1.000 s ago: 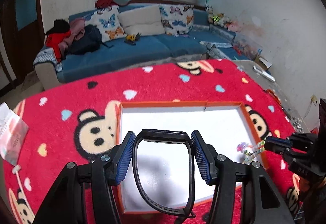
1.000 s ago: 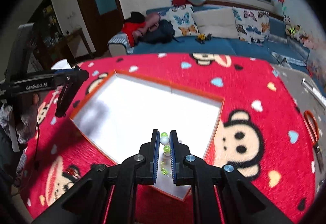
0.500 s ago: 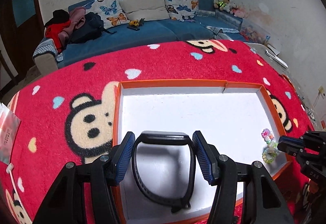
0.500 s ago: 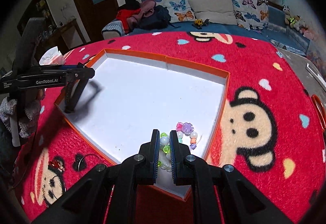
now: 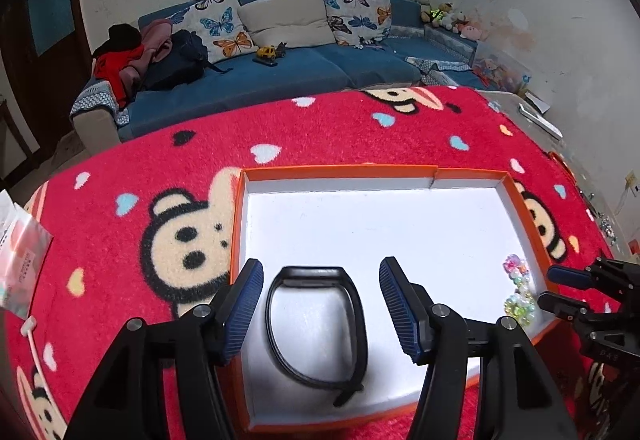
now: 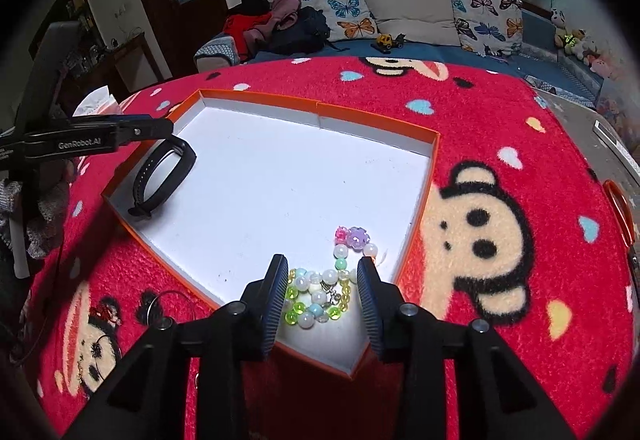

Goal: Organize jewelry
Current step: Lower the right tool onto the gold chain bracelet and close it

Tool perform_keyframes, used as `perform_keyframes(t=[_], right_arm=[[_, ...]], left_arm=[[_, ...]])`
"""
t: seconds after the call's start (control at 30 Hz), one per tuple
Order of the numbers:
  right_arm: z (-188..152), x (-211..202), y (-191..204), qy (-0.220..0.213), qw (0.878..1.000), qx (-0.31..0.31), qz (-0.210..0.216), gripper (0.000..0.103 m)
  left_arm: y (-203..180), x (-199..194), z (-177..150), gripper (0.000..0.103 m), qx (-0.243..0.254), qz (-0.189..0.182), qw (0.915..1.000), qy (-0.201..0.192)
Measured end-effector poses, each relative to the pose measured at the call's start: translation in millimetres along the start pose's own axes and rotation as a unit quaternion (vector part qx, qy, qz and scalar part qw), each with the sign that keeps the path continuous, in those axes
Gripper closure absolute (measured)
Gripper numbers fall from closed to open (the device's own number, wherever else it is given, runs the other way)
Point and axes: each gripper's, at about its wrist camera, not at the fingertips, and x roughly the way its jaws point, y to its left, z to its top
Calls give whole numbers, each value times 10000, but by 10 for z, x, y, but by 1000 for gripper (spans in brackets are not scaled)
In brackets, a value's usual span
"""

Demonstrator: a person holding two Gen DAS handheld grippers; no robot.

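A black wristband (image 5: pixel 312 272) lies flat in the near left part of the orange-rimmed white tray (image 5: pixel 340 171). My left gripper (image 5: pixel 321 263) stands open around it, both blue pads clear of the band. A bead bracelet (image 6: pixel 320 296) of pastel and green beads rests in the tray's (image 6: pixel 320 111) near corner. My right gripper (image 6: pixel 322 260) straddles the beads, its jaws opening and its pads off them. From the left wrist view, the bracelet (image 5: pixel 520 296) lies just before the right gripper (image 5: pixel 550 286). The wristband (image 6: pixel 160 175) shows under the left fingers (image 6: pixel 132 131).
The tray sits on a red cartoon-monkey blanket (image 5: pixel 340 127). A thin wire hoop (image 6: pixel 168 300) and a small red ornament (image 6: pixel 106 314) lie on the blanket left of the right gripper. Orange-handled scissors (image 6: pixel 620 211) lie far right. A plastic packet (image 5: pixel 20 260) sits far left.
The left gripper sank into the tray with the wristband and spread off it; the band now lies flat. The right jaws parted, leaving the bead bracelet on the tray floor.
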Motion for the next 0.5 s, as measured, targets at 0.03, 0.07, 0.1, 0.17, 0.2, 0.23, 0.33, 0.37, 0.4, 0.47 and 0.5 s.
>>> perform_keyframes(t=[0.03,0.07,0.1,0.17,0.2,0.23,0.33,0.37,0.4,0.47,0.5], right_arm=[[-10,-18,18,1,10000,-34,-16,61],[-19,-29,25,0,10000,-56,-31,60],[-37,-53,46,-7,9999,-90,-44,57],[-68,-90,72,-23,9999,-125,-28,52],[-90,-113,91,-23,9999,-148,-16,52],[-102,-124,104,-23,9999,-165,-15,52],[-185,-195,161,-32,9997,-244,-28,51],[-213,-220,178,-31,9996,-270,-26,51],[-238,-238,189,-29,9996,-288,-25,51],[-302,-278,211,-3,9994,-345,-26,51],[-340,-295,224,12,9993,-378,-43,51]], left_arm=[[-19,-54,-26,38,2,-16,10000,-16],[-33,-102,-49,38,10,-22,10000,-26],[-57,-148,-86,38,27,-24,10000,-38],[-104,-248,-168,38,62,-37,10000,-60],[-135,-297,-214,37,99,-31,9999,-56],[-170,-352,-268,37,140,-9,9999,-61],[-255,-506,-429,36,259,26,9996,-87],[-284,-563,-485,36,295,30,9995,-100],[-309,-623,-545,35,323,34,9994,-119],[-349,-736,-664,33,348,45,9993,-140],[-374,-800,-735,33,366,54,9992,-158]])
